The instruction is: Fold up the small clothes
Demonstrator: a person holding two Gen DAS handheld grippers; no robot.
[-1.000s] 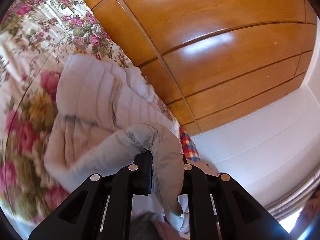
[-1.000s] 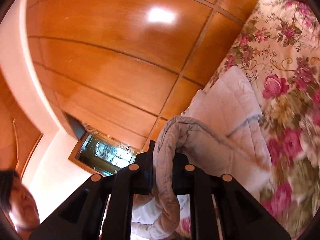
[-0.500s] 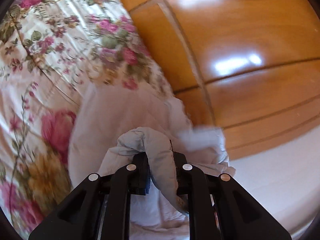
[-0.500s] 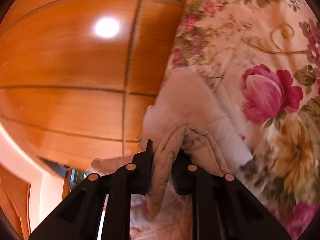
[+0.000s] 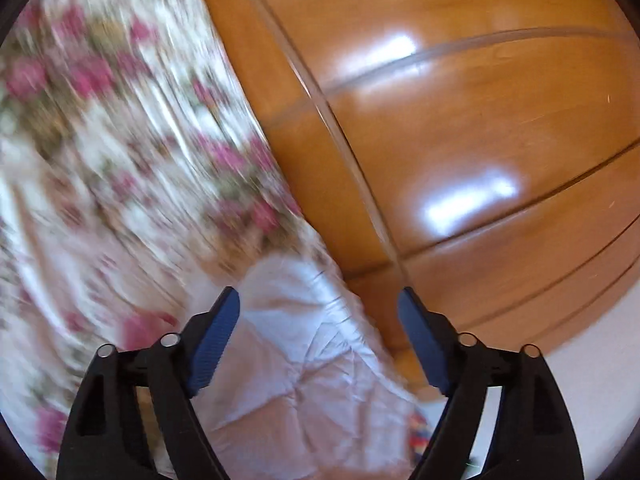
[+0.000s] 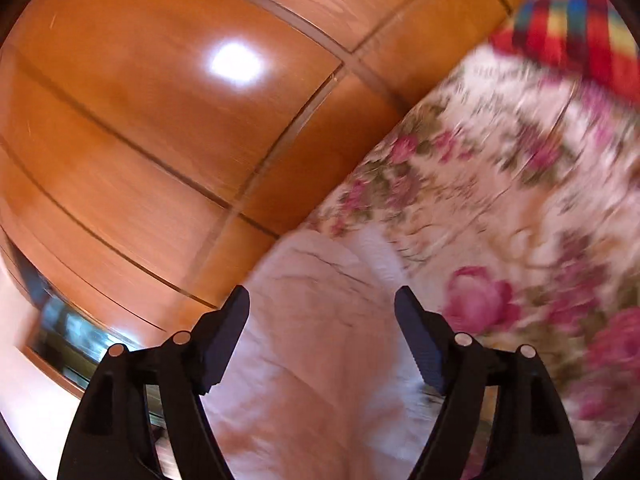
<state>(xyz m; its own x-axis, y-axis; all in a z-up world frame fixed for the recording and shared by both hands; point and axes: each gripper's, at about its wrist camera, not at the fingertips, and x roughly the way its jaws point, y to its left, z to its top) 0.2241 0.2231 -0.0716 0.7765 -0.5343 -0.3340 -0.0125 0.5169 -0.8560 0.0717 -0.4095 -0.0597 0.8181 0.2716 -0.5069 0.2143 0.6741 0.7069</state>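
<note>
Both views motion-blurred. Left claw point(image 5: 318, 300) spread wide and opening, pads clear of the pale quilted garment point(image 5: 304, 360), which lies lower centre of frame on the floral bedspread point(image 5: 120, 140). Right claw point(image 6: 322, 298) also spread and opening, the garment point(image 6: 316, 360) below it, ungripped. Wooden panelling point(image 6: 140, 120) fills upper left; plaid cloth point(image 6: 568, 28) upper right. No containers visible.
</note>
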